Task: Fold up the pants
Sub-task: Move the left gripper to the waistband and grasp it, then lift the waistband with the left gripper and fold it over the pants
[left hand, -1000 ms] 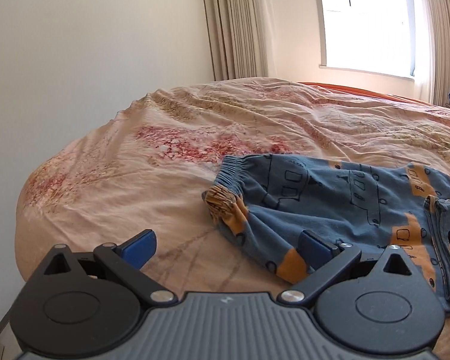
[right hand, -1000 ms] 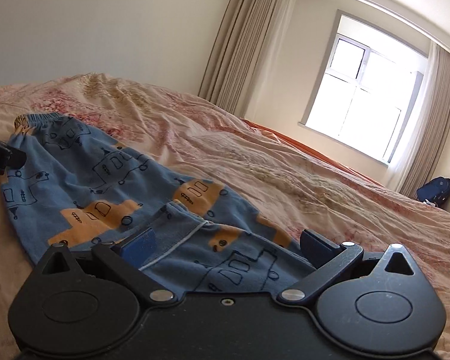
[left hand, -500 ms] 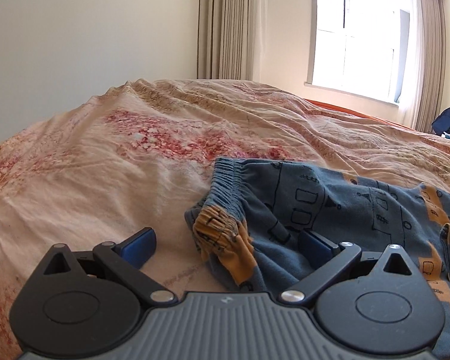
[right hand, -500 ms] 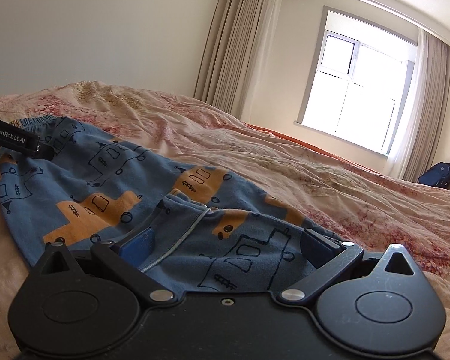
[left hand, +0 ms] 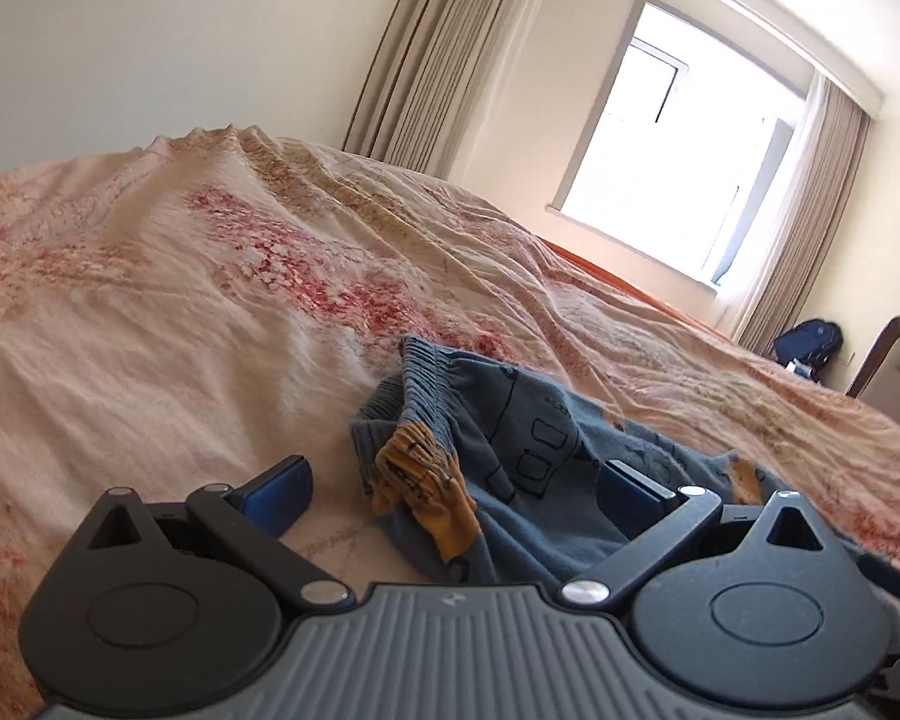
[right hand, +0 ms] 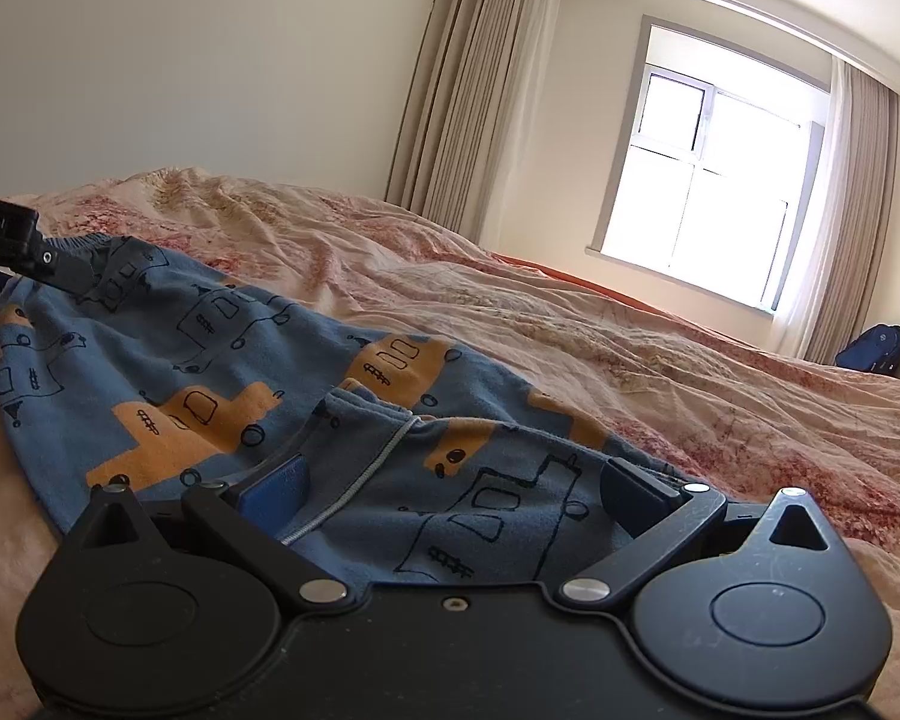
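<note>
Blue pants with orange and outlined vehicle prints (right hand: 222, 360) lie on the bed, leg ends folded over near my right gripper. My left gripper (left hand: 450, 489) is open, low over the bed at the elastic waistband (left hand: 426, 372), with the bunched waist corner between its fingers. My right gripper (right hand: 450, 489) is open over the folded leg ends, cloth lying between its blue pads (right hand: 273, 489). The left gripper's body (right hand: 12, 240) shows at the far left of the right wrist view, by the waistband.
The bed has a wrinkled peach cover with red floral patches (left hand: 210, 276). A window (right hand: 708, 204) with beige curtains (right hand: 450, 96) is at the back. A dark blue bag (right hand: 876, 348) sits on the floor at far right. A wooden chair edge (left hand: 888, 360) stands beside the bed.
My left gripper has moved forward and lower onto the waistband corner and tilted. My right gripper has dropped slightly closer to the leg ends. Both stay open.
</note>
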A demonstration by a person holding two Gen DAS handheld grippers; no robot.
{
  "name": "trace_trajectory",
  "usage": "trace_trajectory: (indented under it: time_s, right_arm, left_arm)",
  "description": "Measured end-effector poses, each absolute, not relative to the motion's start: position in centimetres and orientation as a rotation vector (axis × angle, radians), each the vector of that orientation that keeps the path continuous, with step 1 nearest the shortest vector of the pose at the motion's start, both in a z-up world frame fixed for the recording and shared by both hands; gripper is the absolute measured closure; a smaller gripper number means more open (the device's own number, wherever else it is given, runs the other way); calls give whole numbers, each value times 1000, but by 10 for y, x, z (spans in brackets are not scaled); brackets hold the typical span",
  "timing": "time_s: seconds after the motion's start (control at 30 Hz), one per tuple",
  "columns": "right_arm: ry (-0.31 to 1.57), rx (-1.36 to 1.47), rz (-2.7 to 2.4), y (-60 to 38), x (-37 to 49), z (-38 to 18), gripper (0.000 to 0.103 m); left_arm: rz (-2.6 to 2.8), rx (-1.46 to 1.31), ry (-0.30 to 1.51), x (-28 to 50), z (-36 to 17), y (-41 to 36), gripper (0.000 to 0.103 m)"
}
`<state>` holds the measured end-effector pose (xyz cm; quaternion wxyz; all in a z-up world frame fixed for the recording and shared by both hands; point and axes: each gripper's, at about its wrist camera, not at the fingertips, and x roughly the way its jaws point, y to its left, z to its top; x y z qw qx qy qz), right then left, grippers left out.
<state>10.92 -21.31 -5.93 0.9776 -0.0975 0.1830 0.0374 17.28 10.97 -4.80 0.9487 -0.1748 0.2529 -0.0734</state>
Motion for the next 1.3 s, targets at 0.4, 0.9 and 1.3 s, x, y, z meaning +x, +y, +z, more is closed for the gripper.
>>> trace_trajectory:
  time_s: [0.4, 0.9, 1.3]
  right_arm:
    - [355, -183, 76, -214, 107, -61, 0]
    - [348, -160, 84, -219, 105, -61, 0]
    - [222, -165, -33, -235, 68, -32, 0]
  left_arm:
    - [-91, -609, 562, 176, -41, 135, 31]
    - [5, -532, 601, 180, -12, 115, 83]
    - [-172, -297, 453, 158, 57, 26, 83]
